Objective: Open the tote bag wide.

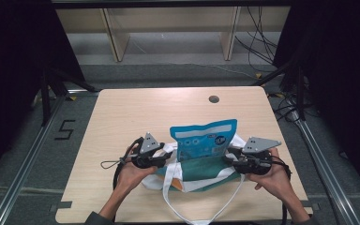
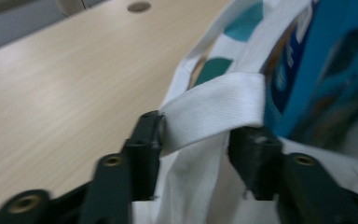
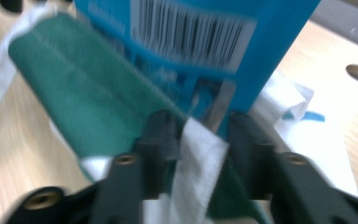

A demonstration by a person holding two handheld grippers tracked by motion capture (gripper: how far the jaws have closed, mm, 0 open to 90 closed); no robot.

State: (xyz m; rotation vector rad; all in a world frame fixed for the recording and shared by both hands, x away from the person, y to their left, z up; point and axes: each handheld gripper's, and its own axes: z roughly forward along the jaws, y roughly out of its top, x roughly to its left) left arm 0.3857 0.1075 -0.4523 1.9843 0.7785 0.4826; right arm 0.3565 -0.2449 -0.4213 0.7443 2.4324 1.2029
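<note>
My L gripper (image 1: 161,151) & R gripper (image 1: 231,157), jaws parted round white straps (image 2: 214,109), flank tote (image 1: 201,171) w/ blue pouch (image 1: 205,139) inside, near bench (image 1: 122,112) front edge.

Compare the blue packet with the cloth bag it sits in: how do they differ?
The blue packet stands upright; the cloth bag lies slumped on the table. The packet is printed, with a barcode; the bag is green and white cloth with long white straps. Each pair of tongs has a strap between its jaws, not the packet.

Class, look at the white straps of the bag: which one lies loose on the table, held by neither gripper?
The long strap loop trailing toward the table's near edge; the others, at the bag's sides, sit between the jaws.
</note>
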